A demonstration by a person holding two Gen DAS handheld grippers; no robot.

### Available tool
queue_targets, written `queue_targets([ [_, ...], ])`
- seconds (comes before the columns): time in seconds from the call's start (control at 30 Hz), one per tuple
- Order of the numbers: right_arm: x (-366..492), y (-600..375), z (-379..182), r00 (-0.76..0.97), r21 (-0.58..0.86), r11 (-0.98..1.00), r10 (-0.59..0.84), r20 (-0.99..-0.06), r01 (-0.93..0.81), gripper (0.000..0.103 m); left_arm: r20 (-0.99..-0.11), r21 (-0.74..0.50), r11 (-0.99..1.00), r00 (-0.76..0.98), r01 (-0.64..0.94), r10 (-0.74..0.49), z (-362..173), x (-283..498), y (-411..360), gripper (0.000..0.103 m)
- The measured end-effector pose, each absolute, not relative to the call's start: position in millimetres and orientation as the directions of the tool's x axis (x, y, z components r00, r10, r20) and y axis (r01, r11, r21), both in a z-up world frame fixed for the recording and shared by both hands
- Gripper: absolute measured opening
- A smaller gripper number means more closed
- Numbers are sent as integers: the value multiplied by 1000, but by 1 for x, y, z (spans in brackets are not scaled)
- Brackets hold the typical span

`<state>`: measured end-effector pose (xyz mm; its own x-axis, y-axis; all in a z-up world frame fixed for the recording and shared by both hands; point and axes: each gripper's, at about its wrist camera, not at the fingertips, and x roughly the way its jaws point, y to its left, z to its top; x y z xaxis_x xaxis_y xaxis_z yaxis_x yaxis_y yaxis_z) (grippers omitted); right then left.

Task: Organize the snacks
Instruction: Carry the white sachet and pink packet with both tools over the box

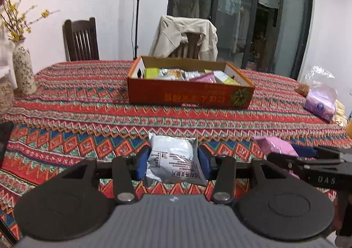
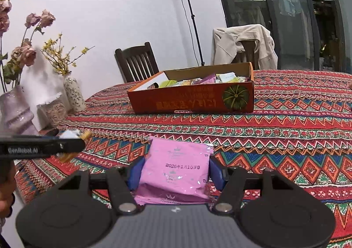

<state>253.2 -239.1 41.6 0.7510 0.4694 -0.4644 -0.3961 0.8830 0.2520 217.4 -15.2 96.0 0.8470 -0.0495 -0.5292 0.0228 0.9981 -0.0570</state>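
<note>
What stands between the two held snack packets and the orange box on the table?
Nothing visible. The left tool holds the silver packet, the right tool the pink packet. Only bare tablecloth lies before the orange box.

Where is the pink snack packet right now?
The pink packet is clamped in the right gripper, over the near edge of the table, short of the orange box.

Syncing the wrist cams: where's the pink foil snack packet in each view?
Left wrist: pink foil snack packet at lower right, partly hidden by the right gripper.
Right wrist: bottom centre, clamped between the blue pads.
Shared landmark: orange cardboard box mid-table.
</note>
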Motion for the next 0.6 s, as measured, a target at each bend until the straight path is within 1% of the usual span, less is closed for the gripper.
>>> queue_targets([
  [0.17,249,-258,43,766,261,885,466,-444,-387,62,-498,-18,1000,867,25,-30,108,223,-25,48],
  [0.3,247,-274,49,791,269,894,443,-421,-358,61,-485,-6,999,873,43,-40,118,233,-27,48],
  [0.47,259,-281,66,812,250,898,435,-388,-362,62,-463,-13,998,884,68,-67,128,249,-20,48],
  [0.6,284,-279,91,807,232,882,469,-360,-410,62,-453,-13,993,885,116,-109,139,287,-11,48],
])
